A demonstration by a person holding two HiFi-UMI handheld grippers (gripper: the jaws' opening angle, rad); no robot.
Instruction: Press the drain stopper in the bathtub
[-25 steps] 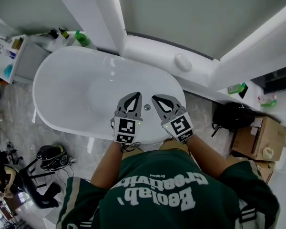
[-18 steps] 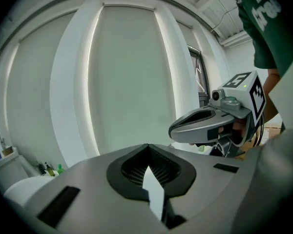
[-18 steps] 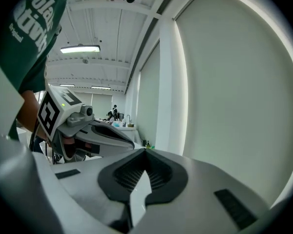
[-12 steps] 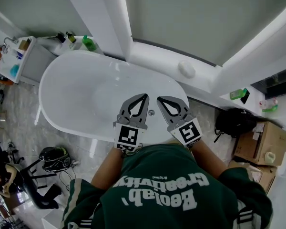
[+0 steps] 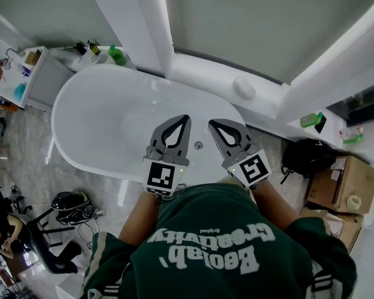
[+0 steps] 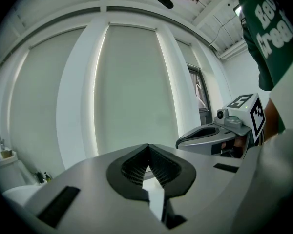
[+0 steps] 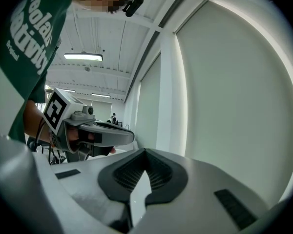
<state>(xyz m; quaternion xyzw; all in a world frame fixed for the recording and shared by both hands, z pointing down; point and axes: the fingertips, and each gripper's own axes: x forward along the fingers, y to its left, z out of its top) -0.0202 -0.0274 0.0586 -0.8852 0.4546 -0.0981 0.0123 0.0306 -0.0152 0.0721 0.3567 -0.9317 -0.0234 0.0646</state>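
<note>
Left tongs (image 5: 185, 119) and right tongs (image 5: 212, 124), both clenched empty, flank drain stopper (image 5: 198, 145), 5 and 7 o'clock off their tips, equally near.

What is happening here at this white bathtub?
A person in a green shirt stands over the bathtub with a gripper in each hand. The left gripper and the right gripper are held side by side above the near end of the tub, both with jaws together and nothing between them. The small round drain stopper sits on the tub floor, seen between the two grippers. Neither gripper points down at it, so it has not been pressed yet.
</note>
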